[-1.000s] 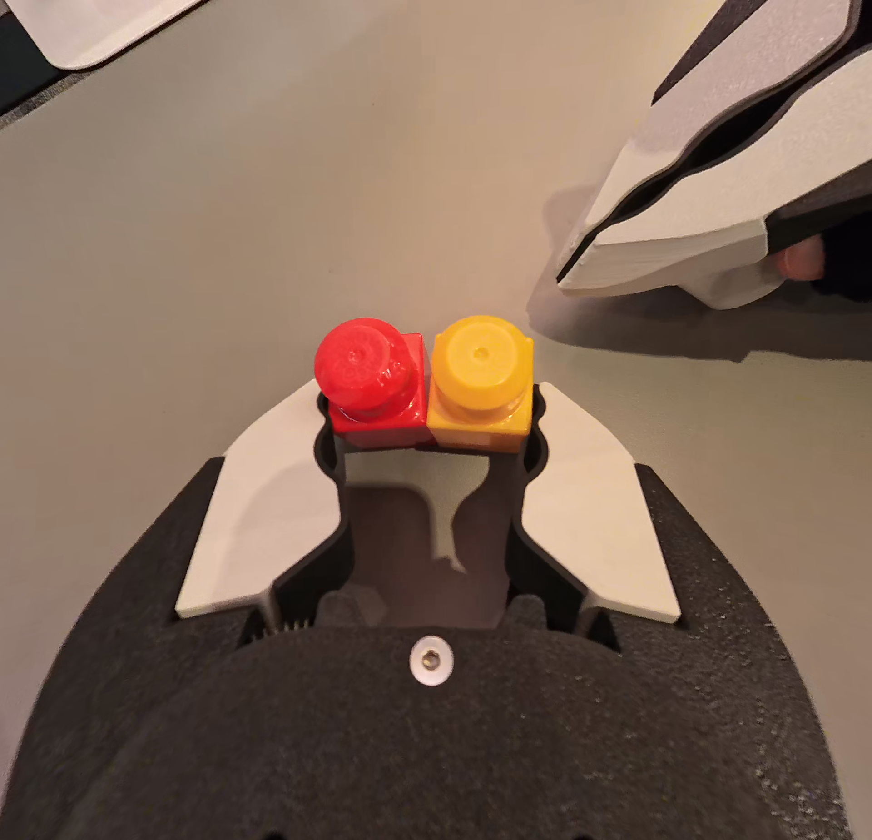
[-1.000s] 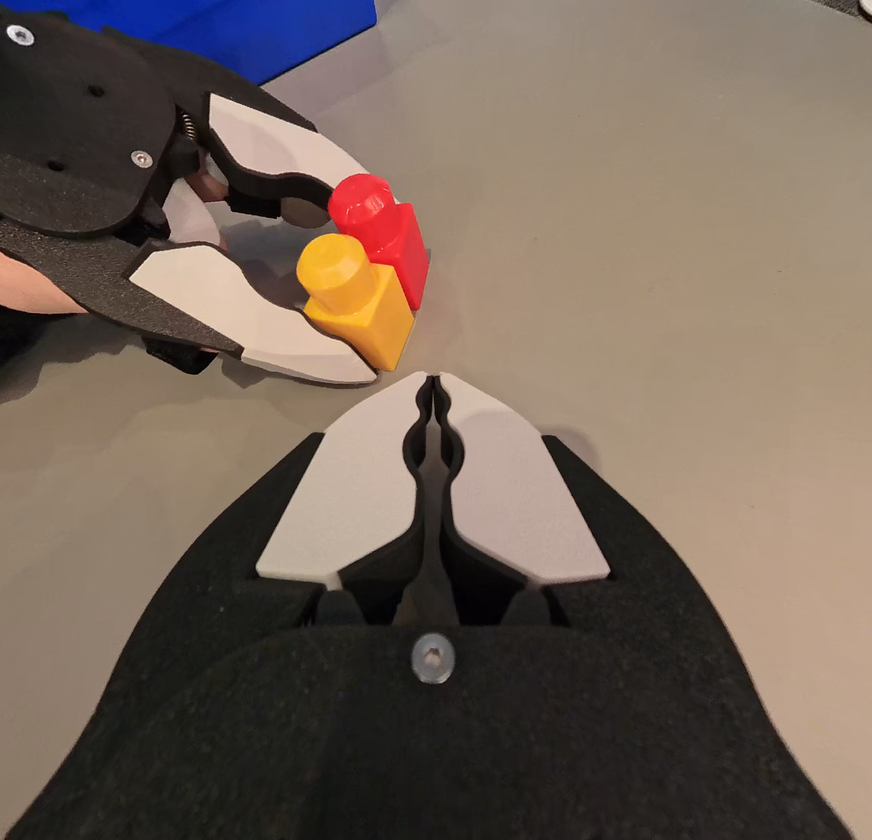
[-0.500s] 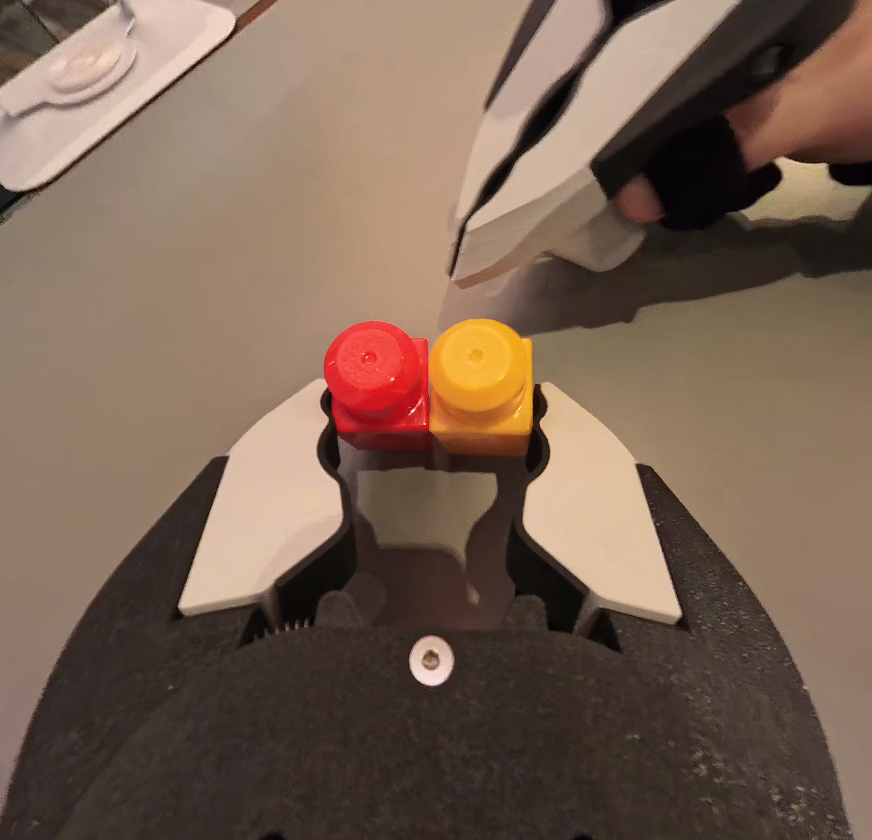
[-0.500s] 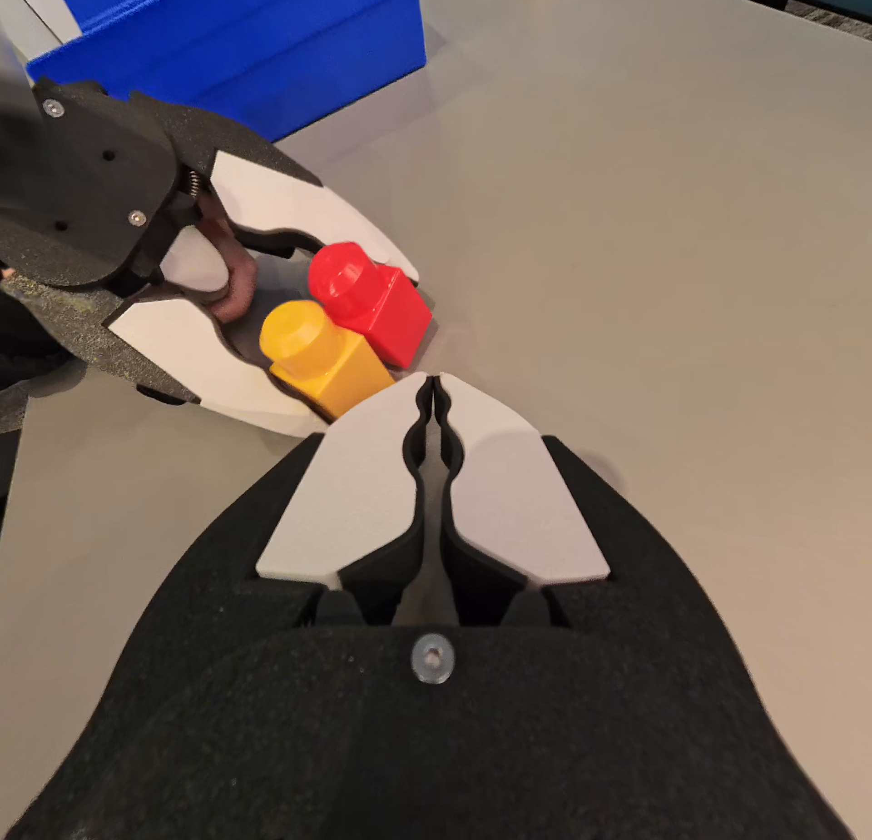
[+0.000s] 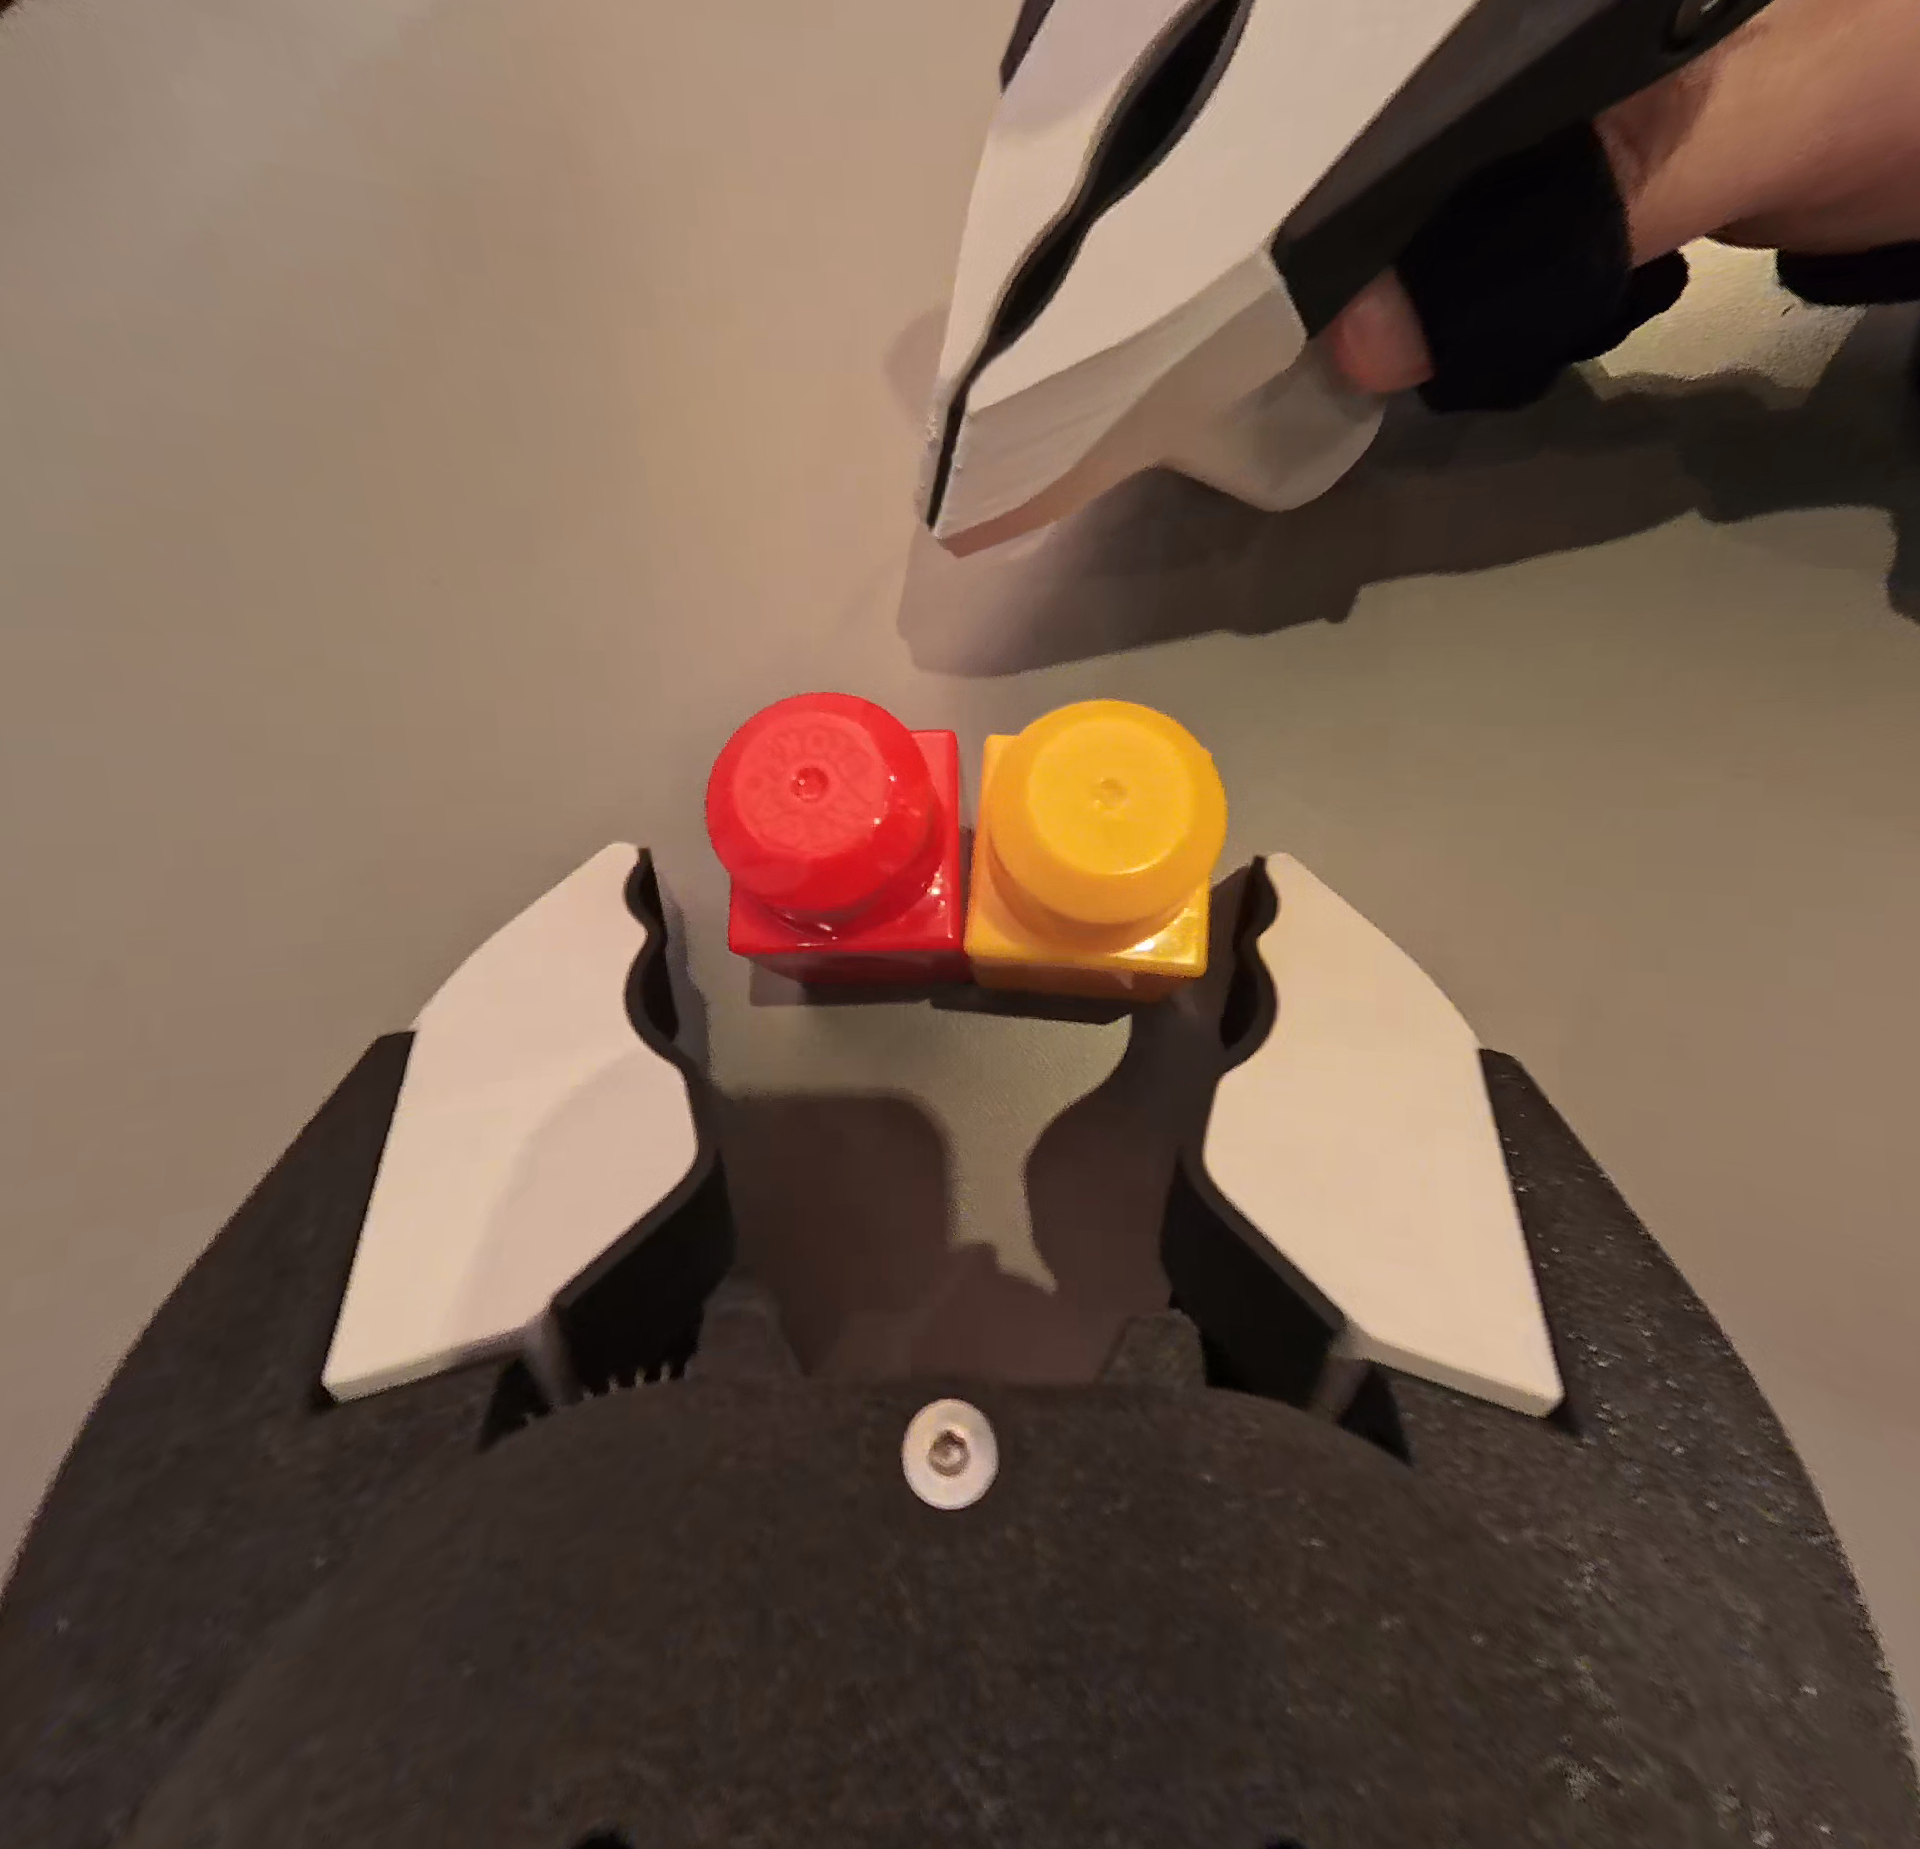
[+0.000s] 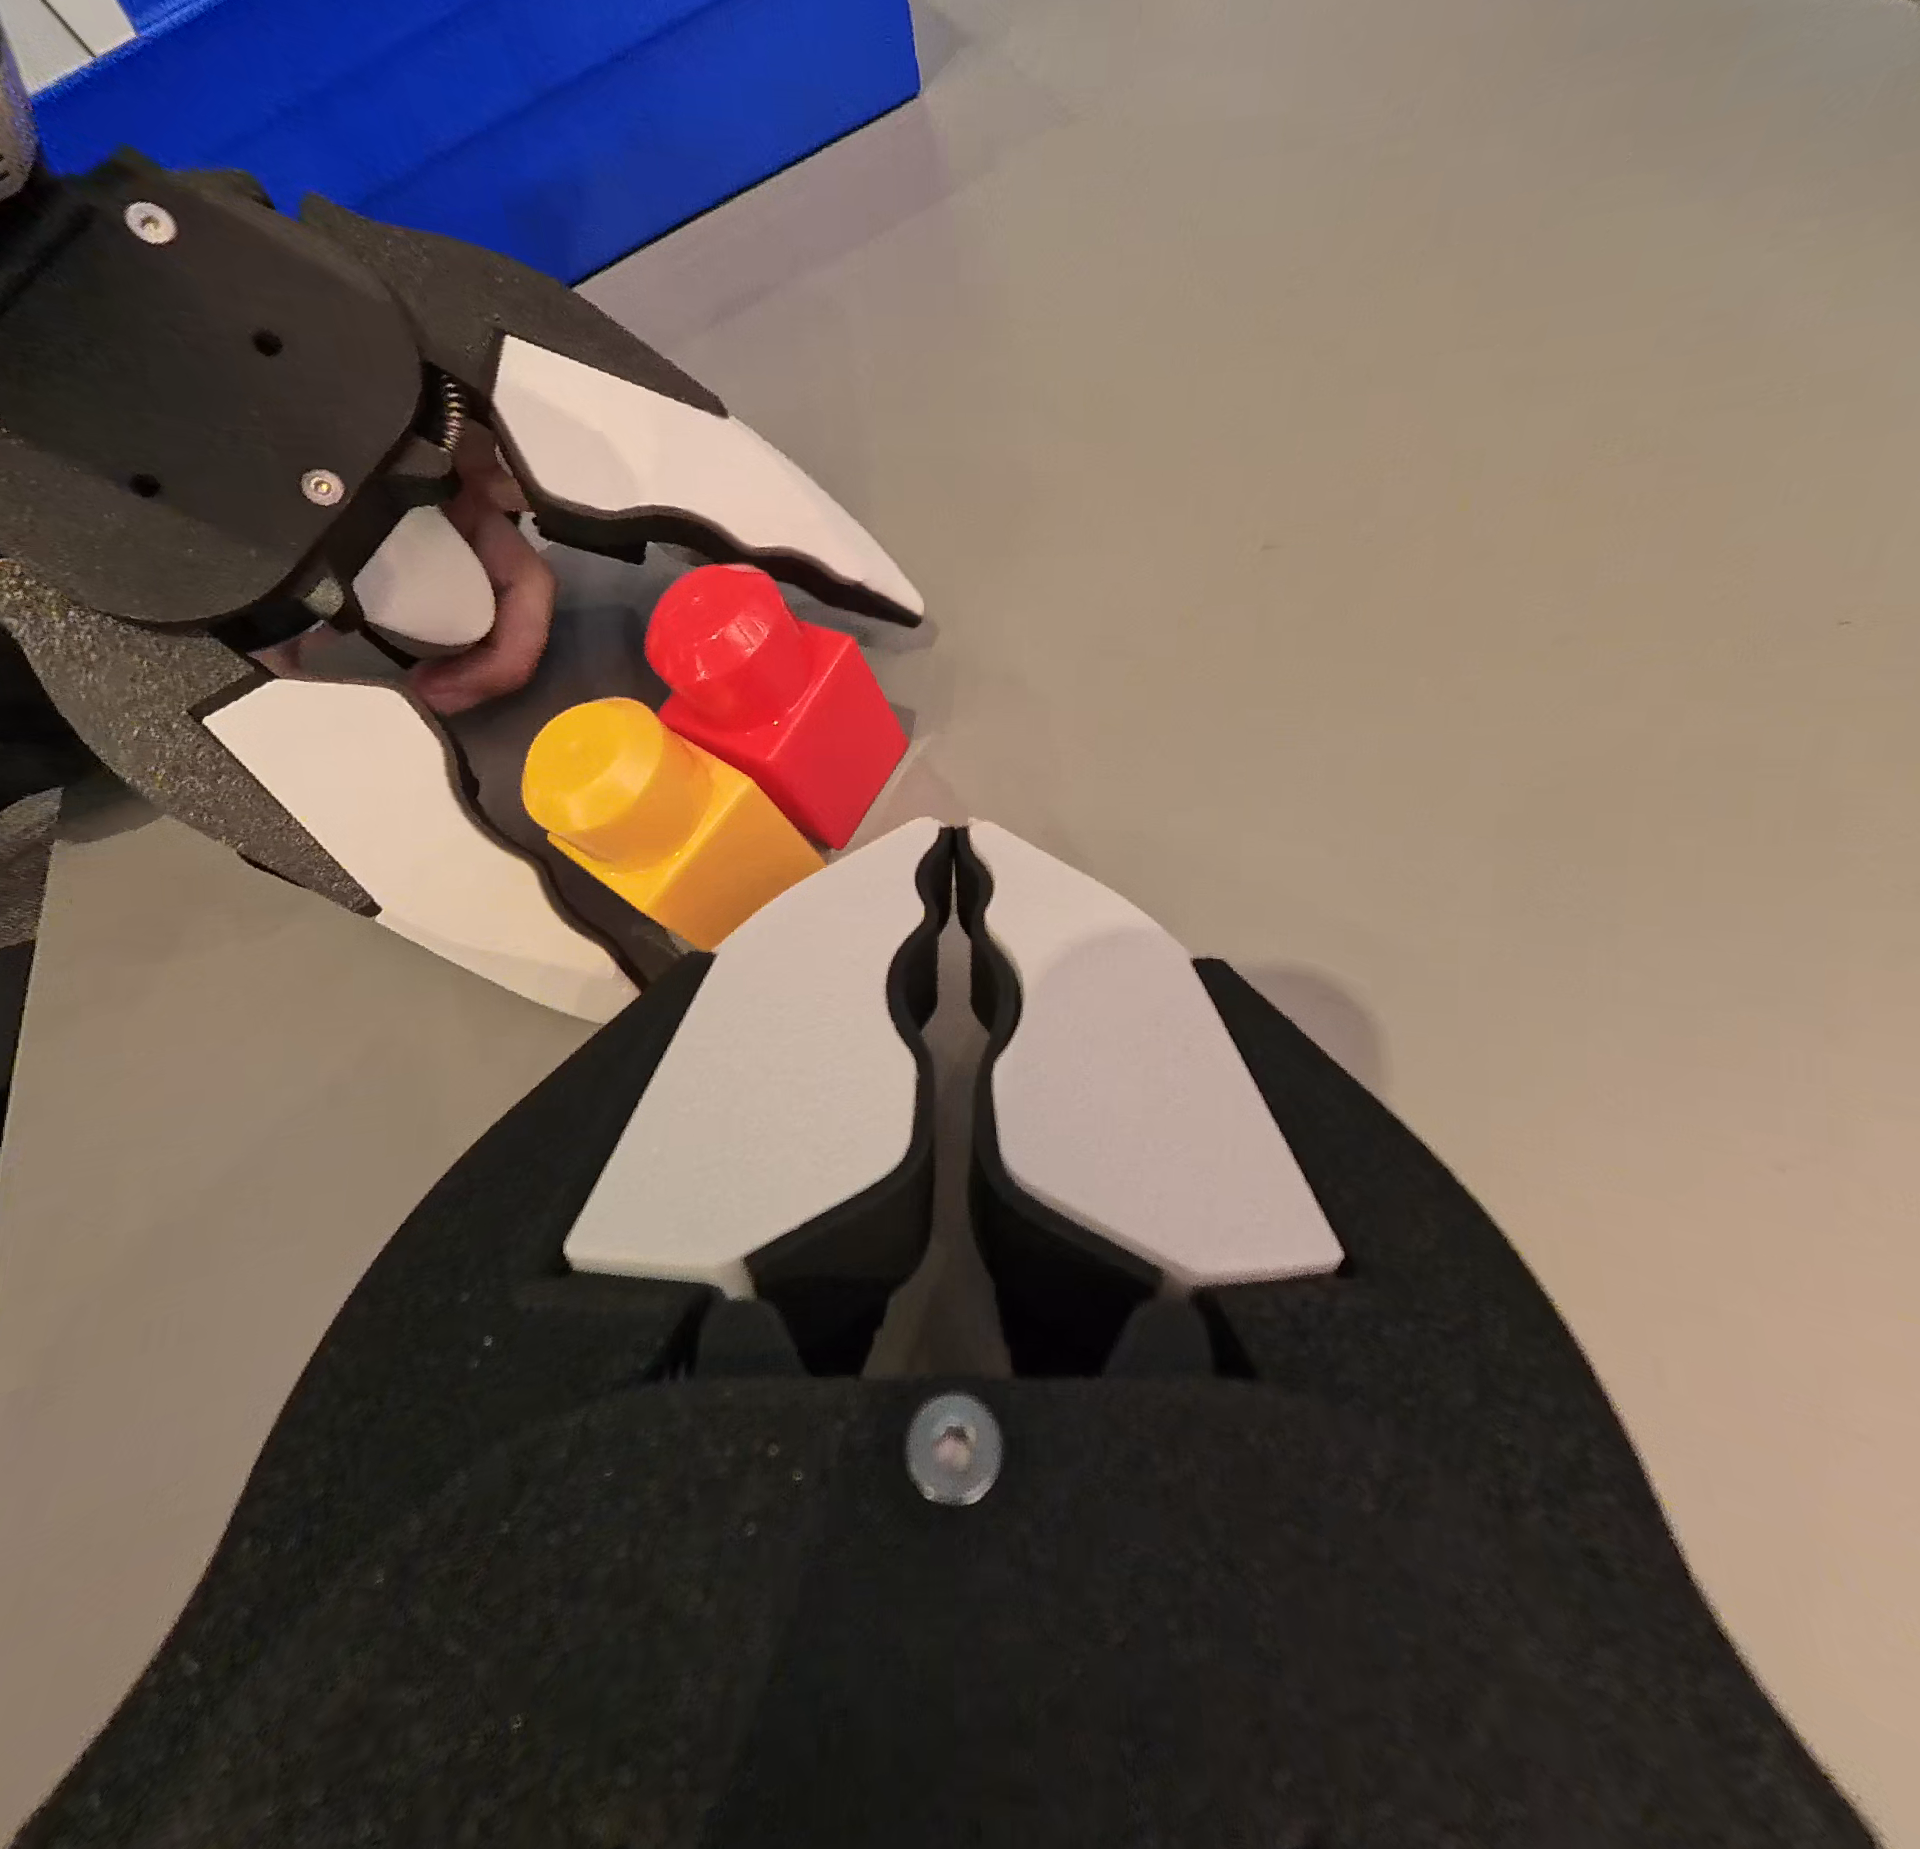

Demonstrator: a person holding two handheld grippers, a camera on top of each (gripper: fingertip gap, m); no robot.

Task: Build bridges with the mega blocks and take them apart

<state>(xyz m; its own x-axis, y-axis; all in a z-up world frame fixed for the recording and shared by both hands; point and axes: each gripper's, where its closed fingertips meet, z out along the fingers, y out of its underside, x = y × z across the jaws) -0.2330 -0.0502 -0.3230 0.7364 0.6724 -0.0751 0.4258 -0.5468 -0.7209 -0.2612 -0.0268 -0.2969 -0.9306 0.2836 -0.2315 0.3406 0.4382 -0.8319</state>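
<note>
Mega blocks, one red block (image 5: 842,843) and one yellow block (image 5: 1096,849), stand side by side, touching, studs up, on the grey desk (image 5: 416,449). Nearest, the left tool (image 5: 951,869) spreads wide around them, gripping nothing; a gap shows beside the red one. Beyond, the right tool (image 5: 951,511), held by a gloved hand (image 5: 1538,261), angles down with its fingers pressed together, empty. Farthest, a blue bin (image 6: 499,85) sits on the desk.

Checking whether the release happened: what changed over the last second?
The left gripper opened, letting go of the red block and yellow block; gaps now show on both sides. The right gripper came closer to the blocks. The blocks stayed side by side on the table; the right gripper stayed shut and empty.
</note>
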